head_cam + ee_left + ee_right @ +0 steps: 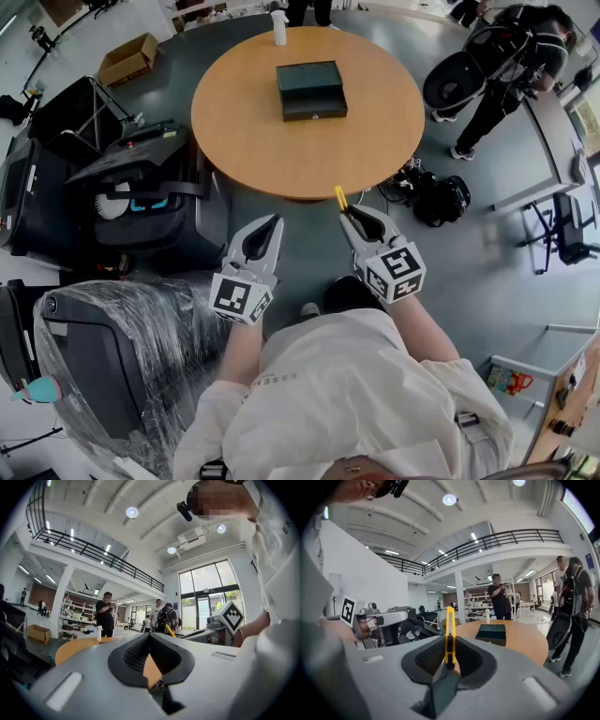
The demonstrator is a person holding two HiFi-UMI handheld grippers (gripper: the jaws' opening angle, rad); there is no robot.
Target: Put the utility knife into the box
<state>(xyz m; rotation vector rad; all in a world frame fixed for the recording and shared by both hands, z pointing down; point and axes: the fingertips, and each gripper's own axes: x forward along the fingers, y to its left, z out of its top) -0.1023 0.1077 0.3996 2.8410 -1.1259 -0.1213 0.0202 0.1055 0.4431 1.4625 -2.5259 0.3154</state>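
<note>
right hand-held gripper (351, 216) — knife (449, 630); box (311, 89) apart

Both forearms reach forward, side by side. The left claw (276, 220) points ahead, jaws together with nothing between them. The right claw (347, 213) clamps a yellow utility knife (340, 197) that sticks out past its tips.

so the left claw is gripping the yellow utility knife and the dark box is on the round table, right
Wrong claw: the right claw holds the yellow utility knife, clamped between its jaws in the right gripper view. The left claw is shut on nothing. The dark box is on the round table, as you said.
</note>
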